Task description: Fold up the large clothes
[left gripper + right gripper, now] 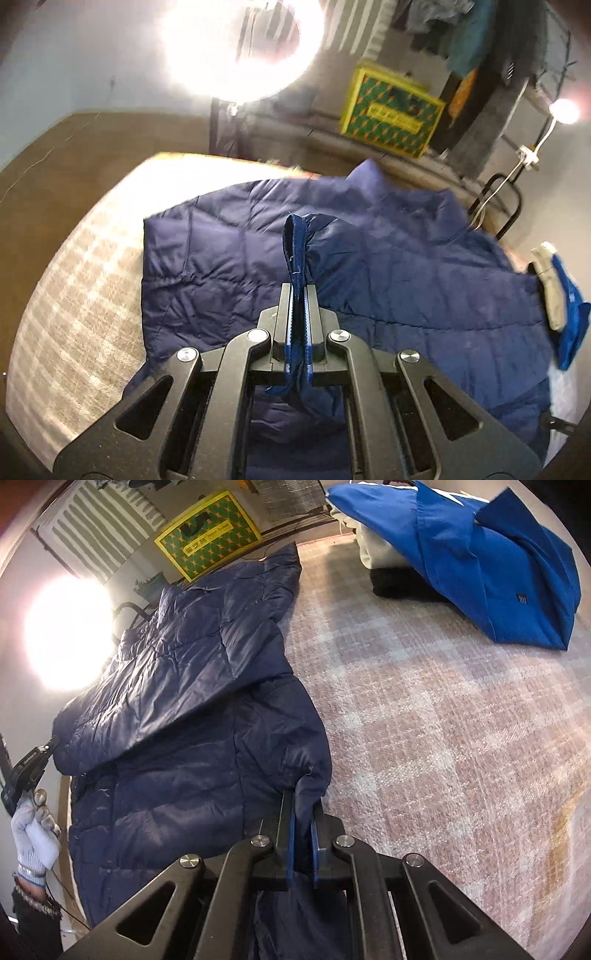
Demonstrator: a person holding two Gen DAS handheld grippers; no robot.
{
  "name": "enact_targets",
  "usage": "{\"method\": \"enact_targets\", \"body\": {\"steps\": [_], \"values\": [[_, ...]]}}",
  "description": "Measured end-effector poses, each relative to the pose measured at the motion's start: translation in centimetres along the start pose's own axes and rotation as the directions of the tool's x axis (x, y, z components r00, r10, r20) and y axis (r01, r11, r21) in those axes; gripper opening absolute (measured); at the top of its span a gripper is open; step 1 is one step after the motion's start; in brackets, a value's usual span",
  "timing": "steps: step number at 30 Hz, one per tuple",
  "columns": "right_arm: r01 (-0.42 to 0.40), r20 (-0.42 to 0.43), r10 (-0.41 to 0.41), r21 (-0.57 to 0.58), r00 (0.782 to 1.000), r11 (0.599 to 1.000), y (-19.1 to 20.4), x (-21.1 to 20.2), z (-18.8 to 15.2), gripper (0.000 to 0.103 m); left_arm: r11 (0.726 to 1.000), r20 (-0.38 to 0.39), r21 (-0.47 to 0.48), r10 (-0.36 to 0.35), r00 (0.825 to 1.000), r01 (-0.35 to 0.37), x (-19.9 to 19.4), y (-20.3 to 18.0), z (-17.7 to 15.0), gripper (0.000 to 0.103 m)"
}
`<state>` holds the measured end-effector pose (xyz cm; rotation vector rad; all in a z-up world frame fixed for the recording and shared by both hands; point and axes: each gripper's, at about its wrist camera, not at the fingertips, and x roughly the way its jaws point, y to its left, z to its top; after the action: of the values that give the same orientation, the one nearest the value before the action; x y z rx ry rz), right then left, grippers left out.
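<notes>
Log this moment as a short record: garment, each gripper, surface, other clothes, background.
garment: navy quilted jacket, spread on the surface, partly folded over itself
left gripper: shut on the jacket's ribbed cuff, cuff lifted
right gripper: shut on a jacket edge
surface: plaid cloth under the jacket
other clothes: bright blue garment on a stack of pale and black folded items, apart from the jacket
background: yellow-green box, ring light
</notes>
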<state>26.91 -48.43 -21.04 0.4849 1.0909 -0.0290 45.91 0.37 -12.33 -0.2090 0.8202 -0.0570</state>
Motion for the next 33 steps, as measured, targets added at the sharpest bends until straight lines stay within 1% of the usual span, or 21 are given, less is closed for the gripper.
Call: {"method": "enact_targets", "body": {"steps": [3,7,12,13,15,16,17,19,21,23,25,26,27,29,30,31,32,33], "values": [[0.014,0.004,-0.014,-0.012,1.0,1.0,0.4,0.1,-0.1,0.004,0.999,-0.025,0.031,0.029,0.999,-0.028,1.6,-0.1,-0.2,0.003],[0.022,0.006,-0.022,-0.017,1.0,1.0,0.7,0.2,0.0,0.004,0.997,-0.032,0.048,0.057,0.998,-0.056,2.9,-0.4,-0.1,0.003],[0.028,0.006,-0.028,-0.023,1.0,0.999,0.7,0.3,0.1,0.004,0.995,-0.063,0.031,0.092,0.994,-0.09,4.1,0.0,-0.6,0.004],[0.029,0.006,-0.029,-0.023,1.0,0.999,0.7,0.2,0.0,0.004,0.996,-0.067,0.022,0.088,0.994,-0.087,4.1,0.2,-0.9,0.005],[0.03,0.006,-0.03,-0.026,1.0,0.999,0.8,0.2,0.0,0.004,0.995,-0.075,0.019,0.104,0.992,-0.103,3.9,0.4,-1.1,0.014],[0.031,0.006,-0.031,-0.027,1.0,0.999,0.7,0.2,-0.1,0.004,0.993,-0.072,0.018,0.115,0.991,-0.114,3.6,0.7,-1.2,0.02],[0.032,0.006,-0.032,-0.026,0.999,0.999,0.7,0.1,0.0,0.004,0.993,-0.066,0.014,0.118,0.991,-0.117,3.3,0.9,-1.1,0.021],[0.03,0.007,-0.03,-0.02,1.0,0.999,0.7,0.1,-0.1,0.004,0.993,-0.049,-0.009,0.118,0.992,-0.119,2.0,1.7,-1.0,0.022],[0.019,0.006,-0.019,-0.002,1.0,1.0,0.4,0.1,-0.1,0.004,0.995,-0.039,-0.027,0.098,0.994,-0.099,0.8,2.3,-0.8,0.022],[-0.002,0.003,0.002,0.023,1.0,1.0,-0.1,0.0,-0.1,0.004,0.996,-0.021,-0.008,0.092,0.996,-0.093,-0.9,2.6,-0.7,0.022],[-0.036,-0.001,0.036,0.07,0.999,0.997,-0.9,0.0,0.0,0.004,0.996,0.0,0.019,0.086,0.996,-0.086,-2.8,2.9,-0.8,0.022],[-0.067,0.0,0.067,0.116,0.998,0.991,-1.6,0.0,-0.1,0.004,0.996,0.005,0.033,0.078,0.997,-0.078,-3.9,3.1,-0.9,0.022],[-0.115,0.004,0.116,0.184,0.993,0.976,-2.7,0.1,-0.1,0.004,0.996,0.008,0.04,0.076,0.997,-0.076,-4.6,3.2,-0.9,0.022],[-0.159,0.011,0.161,0.248,0.987,0.956,-3.9,0.1,-0.2,0.003,0.996,0.016,0.047,0.071,0.997,-0.072,-6.5,3.9,-1.3,0.022],[-0.149,0.016,0.15,0.25,0.989,0.957,-4.1,-0.1,-0.3,0.003,0.997,0.016,0.038,0.063,0.998,-0.064,-7.7,4.6,-1.7,0.022],[-0.122,0.018,0.121,0.221,0.992,0.968,-3.9,-0.3,-0.2,0.004,0.998,0.01,0.028,0.053,0.999,-0.053,-8.7,5.2,-2.0,0.022],[-0.094,0.02,0.092,0.188,0.996,0.978,-3.5,-0.6,-0.2,0.004,0.999,0.006,0.021,0.044,0.999,-0.045,-9.4,5.6,-2.4,0.022],[-0.054,0.025,0.052,0.132,0.998,0.99,-2.9,-1.0,-0.2,0.004,0.999,0.002,0.015,0.036,0.999,-0.036,-10.3,6.1,-2.8,0.022]]}}
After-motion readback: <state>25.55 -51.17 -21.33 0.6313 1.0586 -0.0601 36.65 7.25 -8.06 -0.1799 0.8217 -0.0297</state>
